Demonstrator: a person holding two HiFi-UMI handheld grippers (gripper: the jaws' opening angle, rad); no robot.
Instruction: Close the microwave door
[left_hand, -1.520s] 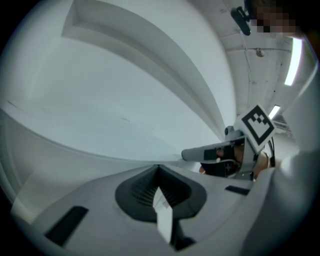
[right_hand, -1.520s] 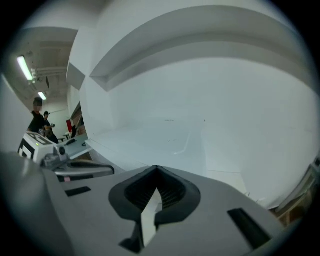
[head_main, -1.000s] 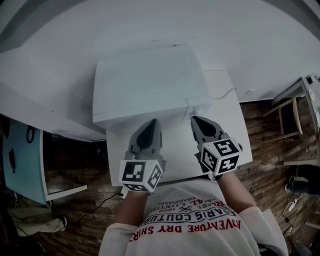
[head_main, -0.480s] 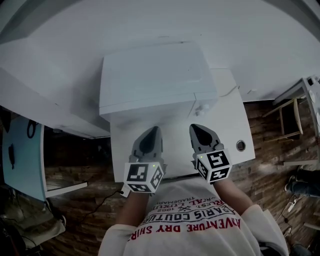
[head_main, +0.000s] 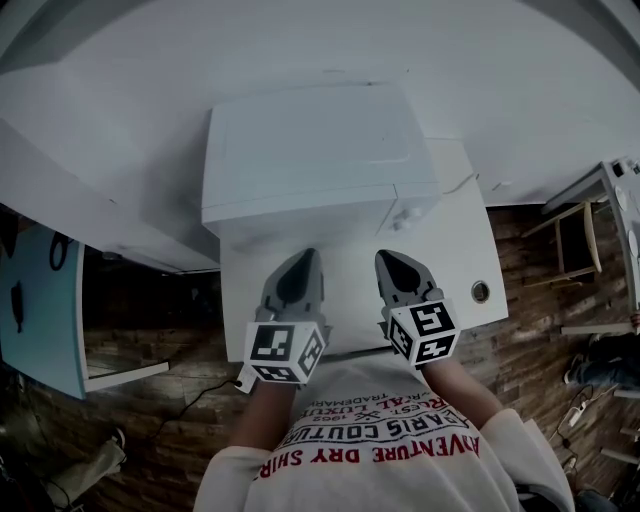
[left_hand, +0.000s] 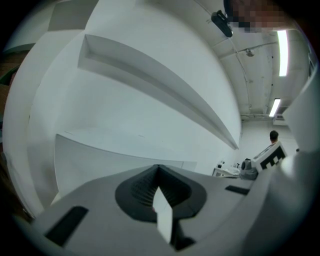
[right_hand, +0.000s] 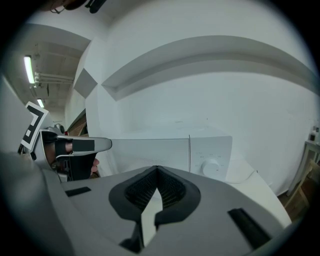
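The fingertips of the left gripper (left_hand: 158, 167) are being held pressed together with nothing between them, and the same is being shown for the right gripper (right_hand: 157, 169): tips meeting, nothing pinched.

Only in the right gripper view is the front of the microwave (right_hand: 170, 150) being shown. Its door (right_hand: 147, 152) is being seen lying flush with the control panel, a thin seam running between them, and a round dial (right_hand: 211, 167) is being shown on that panel. The left gripper (right_hand: 75, 147) is also being caught there at the left edge. In the left gripper view only a plain pale face is being seen beyond the tips, with no seam or dial.

From the head view the microwave (head_main: 310, 160) is being seen from above, on the white table (head_main: 455, 270) against the wall. The left gripper (head_main: 300, 262) and right gripper (head_main: 392, 262) are being held side by side over the table, pointing at the microwave front, near it but apart from it.
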